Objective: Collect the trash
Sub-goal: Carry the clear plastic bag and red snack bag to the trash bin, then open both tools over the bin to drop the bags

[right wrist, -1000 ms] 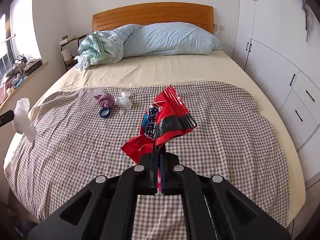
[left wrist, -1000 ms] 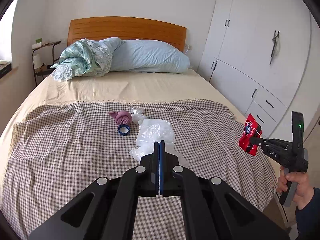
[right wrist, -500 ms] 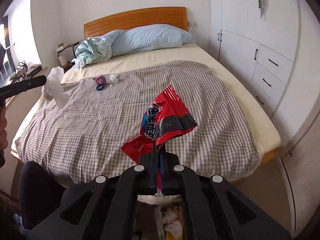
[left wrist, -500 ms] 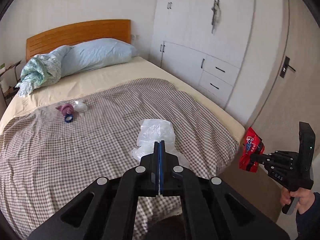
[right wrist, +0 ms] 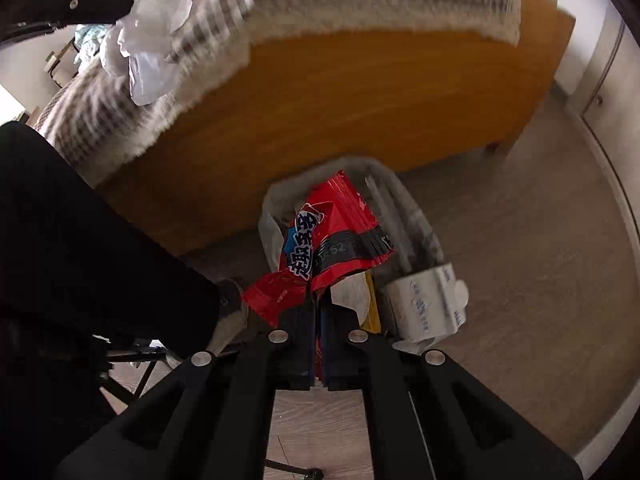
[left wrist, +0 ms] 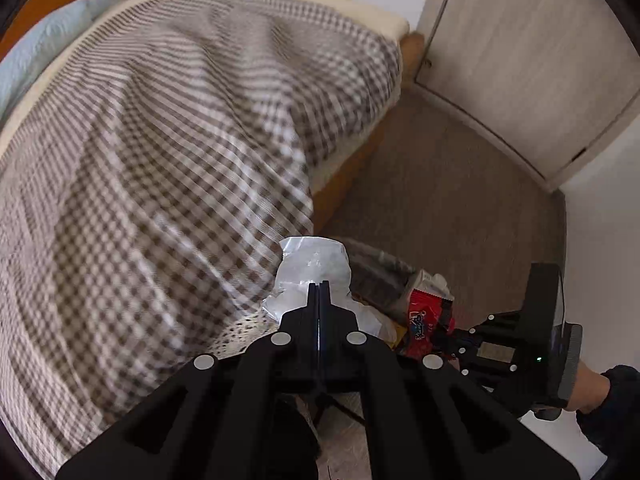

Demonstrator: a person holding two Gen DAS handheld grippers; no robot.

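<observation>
My left gripper (left wrist: 319,286) is shut on a crumpled clear plastic bag (left wrist: 312,268) and holds it over the foot of the bed. The bag also shows in the right wrist view (right wrist: 148,40), at the top left. My right gripper (right wrist: 319,300) is shut on a red snack wrapper (right wrist: 332,236) and holds it right above a trash bin (right wrist: 416,216) lined with a clear bag, on the floor by the bed. The bin (left wrist: 384,272) holds a white carton (right wrist: 424,304) and other waste. The wrapper (left wrist: 422,316) and right gripper (left wrist: 444,332) show in the left wrist view.
The bed with a checked blanket (left wrist: 140,160) fills the left. Its wooden footboard (right wrist: 340,100) stands just behind the bin. A closed door (left wrist: 520,60) and brown floor (left wrist: 440,184) lie to the right. The person's dark leg (right wrist: 80,260) is at the left of the bin.
Both grippers have swung down and to the right, away from the bed top toward the floor. The red wrapper now hangs over the trash bin. Both loads are still held.
</observation>
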